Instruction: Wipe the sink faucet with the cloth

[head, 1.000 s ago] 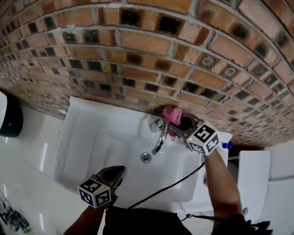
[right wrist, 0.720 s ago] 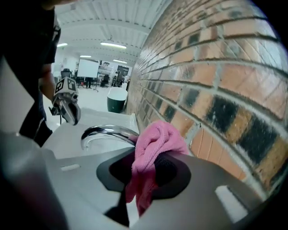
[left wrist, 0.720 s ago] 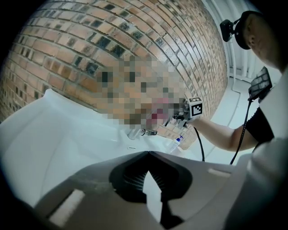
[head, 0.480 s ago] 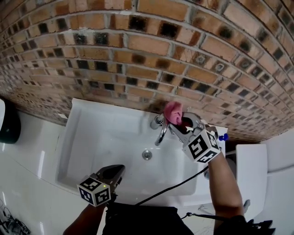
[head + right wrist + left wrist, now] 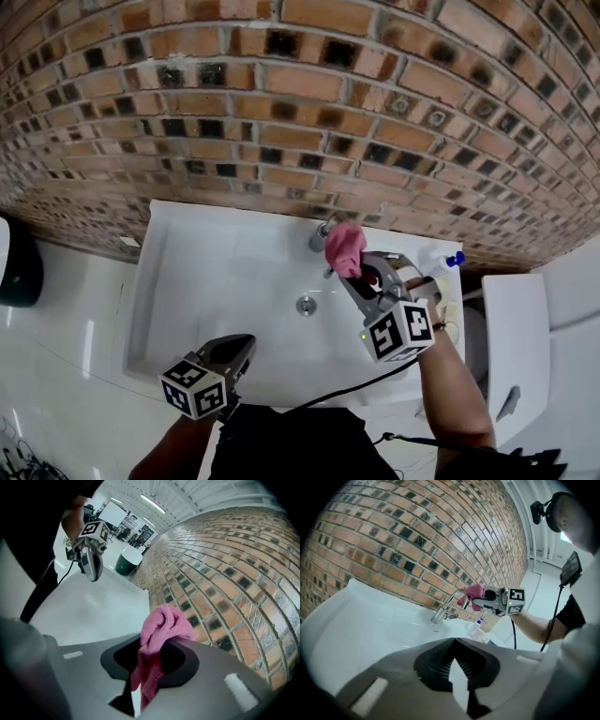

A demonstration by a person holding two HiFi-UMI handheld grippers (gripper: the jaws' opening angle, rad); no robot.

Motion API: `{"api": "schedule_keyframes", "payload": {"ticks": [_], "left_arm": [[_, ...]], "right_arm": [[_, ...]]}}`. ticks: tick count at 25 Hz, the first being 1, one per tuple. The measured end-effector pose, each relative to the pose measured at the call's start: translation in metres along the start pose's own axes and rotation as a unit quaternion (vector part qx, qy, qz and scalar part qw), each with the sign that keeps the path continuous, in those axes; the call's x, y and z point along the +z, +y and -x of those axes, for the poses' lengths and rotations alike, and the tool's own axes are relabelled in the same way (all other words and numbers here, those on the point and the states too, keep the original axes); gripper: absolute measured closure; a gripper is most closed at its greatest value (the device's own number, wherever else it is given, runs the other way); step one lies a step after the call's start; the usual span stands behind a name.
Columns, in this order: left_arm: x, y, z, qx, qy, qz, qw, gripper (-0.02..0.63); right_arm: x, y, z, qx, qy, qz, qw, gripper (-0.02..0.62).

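Pink cloth [image 5: 344,247] sits pinched in the right tool [image 5: 354,269], bunched against the curved spout of the faucet [image 5: 444,609] above the white sink [image 5: 178,281]. Left tool [image 5: 242,349] hovers at the sink's near edge, jaws together, holding nothing.

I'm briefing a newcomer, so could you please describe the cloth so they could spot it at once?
Find the white sink below the brick wall. Over its back edge, by the chrome faucet, the right tool pinches the cloth. It is the only pink, fuzzy thing among white and metal surfaces.
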State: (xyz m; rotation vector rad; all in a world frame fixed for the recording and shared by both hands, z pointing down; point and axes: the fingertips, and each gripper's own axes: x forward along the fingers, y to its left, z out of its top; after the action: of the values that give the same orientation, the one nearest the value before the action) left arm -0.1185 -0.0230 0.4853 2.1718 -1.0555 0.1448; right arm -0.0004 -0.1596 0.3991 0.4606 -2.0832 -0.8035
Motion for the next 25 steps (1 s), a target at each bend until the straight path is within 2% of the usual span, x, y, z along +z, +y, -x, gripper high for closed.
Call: {"api": "schedule_keyframes", "payload": {"ticks": [9, 12, 15, 17, 21, 23, 25], "left_arm": [[-0.016, 0.002, 0.016, -0.01, 0.022, -0.007, 0.9997, 0.6], [-0.02, 0.005, 0.021, -0.009, 0.025, -0.008, 0.9996, 0.6], [-0.023, 0.008, 0.028, -0.006, 0.029, -0.007, 0.9995, 0.6], [-0.025, 0.012, 0.033, -0.003, 0.032, -0.005, 0.9995, 0.6], [-0.028, 0.019, 0.042, 0.004, 0.036, -0.002, 0.9993, 0.6], [-0.029, 0.024, 0.047, 0.008, 0.039, -0.002, 0.9992, 0.6], [-0.03, 0.028, 0.051, 0.011, 0.041, -0.001, 0.9991, 0.6]], "right_arm": [[-0.007, 0.093, -0.02, 0.058, 0.027, -0.034, 0.997, 0.5], [-0.008, 0.11, -0.03, 0.064, 0.021, -0.08, 0.995, 0.5], [-0.006, 0.123, -0.041, 0.067, 0.006, -0.153, 0.986, 0.5], [-0.005, 0.131, -0.051, 0.067, -0.007, -0.215, 0.974, 0.5], [-0.003, 0.146, -0.072, 0.067, -0.032, -0.325, 0.943, 0.5], [-0.003, 0.149, -0.079, 0.062, -0.042, -0.374, 0.924, 0.5], [-0.005, 0.149, -0.084, 0.057, -0.052, -0.429, 0.9, 0.5]]}}
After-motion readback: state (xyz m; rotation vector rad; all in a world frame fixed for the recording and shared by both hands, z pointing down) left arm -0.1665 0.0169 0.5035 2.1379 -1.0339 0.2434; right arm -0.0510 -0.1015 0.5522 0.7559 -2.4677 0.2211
